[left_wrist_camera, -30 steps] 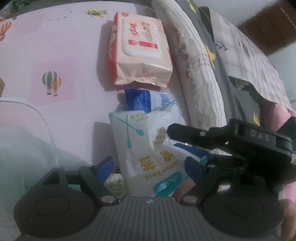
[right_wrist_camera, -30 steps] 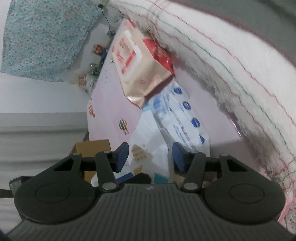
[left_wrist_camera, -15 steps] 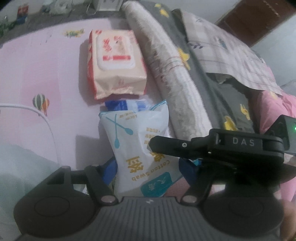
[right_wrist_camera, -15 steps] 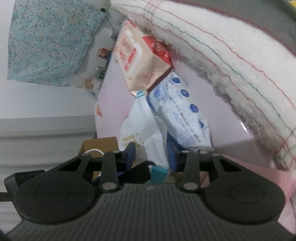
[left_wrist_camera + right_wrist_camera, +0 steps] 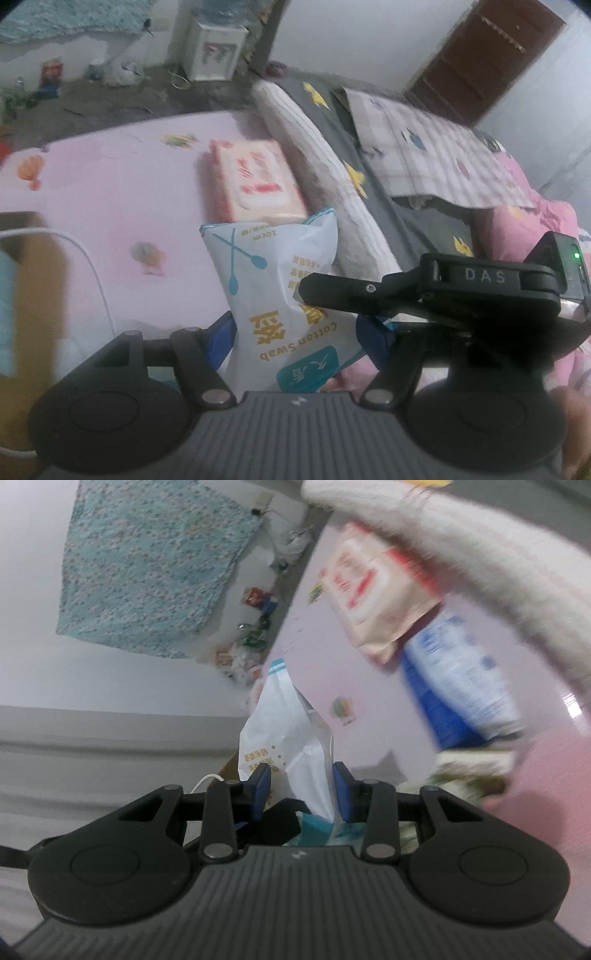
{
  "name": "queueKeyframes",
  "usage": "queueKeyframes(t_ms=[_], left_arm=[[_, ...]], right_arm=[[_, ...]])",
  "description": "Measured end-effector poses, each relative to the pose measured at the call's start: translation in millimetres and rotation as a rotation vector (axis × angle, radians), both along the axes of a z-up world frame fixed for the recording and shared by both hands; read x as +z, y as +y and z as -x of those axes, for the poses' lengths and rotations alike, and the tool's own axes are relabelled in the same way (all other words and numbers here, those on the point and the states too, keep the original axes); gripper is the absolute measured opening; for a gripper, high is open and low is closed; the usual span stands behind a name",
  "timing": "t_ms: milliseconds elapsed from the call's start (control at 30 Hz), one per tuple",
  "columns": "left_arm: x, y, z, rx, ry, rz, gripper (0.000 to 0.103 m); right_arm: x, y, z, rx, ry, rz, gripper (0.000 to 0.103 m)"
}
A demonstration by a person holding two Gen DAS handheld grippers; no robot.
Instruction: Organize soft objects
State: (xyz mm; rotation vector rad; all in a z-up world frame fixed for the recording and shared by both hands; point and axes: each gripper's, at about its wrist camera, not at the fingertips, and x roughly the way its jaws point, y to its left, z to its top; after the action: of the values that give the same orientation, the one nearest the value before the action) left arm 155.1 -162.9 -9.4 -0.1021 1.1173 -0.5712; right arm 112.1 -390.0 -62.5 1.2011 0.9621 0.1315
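Left gripper (image 5: pixel 295 332), seen from its own wrist camera, is clamped on the lower part of a white cotton swab bag (image 5: pixel 280 291); its blue pads press the bag's two sides, and the bag's bottom edge is hidden behind the gripper body. Right gripper (image 5: pixel 301 784) is closed on the same bag (image 5: pixel 291 734) from the other side, its pads pinching the crumpled film; in the left view this gripper (image 5: pixel 436 291) crosses in from the right and covers part of the bag's printing. Both sets of jaws have just been closing, with the bag between them. Only a sliver of a hand (image 5: pixel 576 428) shows at the lower right edge, so the grip on the handle cannot be made out. The left gripper points steeply down toward the bed, the right one more shallowly. The bag is lifted clear of the pink bedsheet (image 5: pixel 110 184), its long axis running away from the left gripper, sealed teal-striped end farthest off. Beyond it lies a pink wet wipes pack (image 5: pixel 255 181), blurred, just beside a rolled white blanket (image 5: pixel 325 155). In the right view a blue and white pack (image 5: pixel 461 679) lies on the sheet near the wipes, heavily smeared by motion; its print is unreadable. A white cable (image 5: pixel 92 266) curves over the sheet at left.
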Motion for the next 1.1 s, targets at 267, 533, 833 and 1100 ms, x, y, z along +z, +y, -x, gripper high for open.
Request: queueKeyframes(t_ms=[267, 533, 833, 1100], left_arm=[[33.8, 115.6, -12.7, 0.137, -0.058, -0.043, 0.071], [9.9, 205.0, -54.5, 0.195, -0.02, -0.005, 0.072], [-67.6, 259.3, -91.4, 0.281, 0.057, 0.09, 0.085], [-80.6, 290.5, -91.8, 0.343, 0.099, 0.106, 0.081]], right_arm=[[19.6, 105.4, -47.8, 0.095, -0.055, -0.072, 0.035], [13.9, 213.0, -109.0, 0.16, -0.05, -0.026, 0.036], [-0.4, 249.7, -135.8, 0.108, -0.022, 0.177, 0.038], [-17.4, 238.4, -134.3, 0.07, -0.037, 0.141, 0.04]])
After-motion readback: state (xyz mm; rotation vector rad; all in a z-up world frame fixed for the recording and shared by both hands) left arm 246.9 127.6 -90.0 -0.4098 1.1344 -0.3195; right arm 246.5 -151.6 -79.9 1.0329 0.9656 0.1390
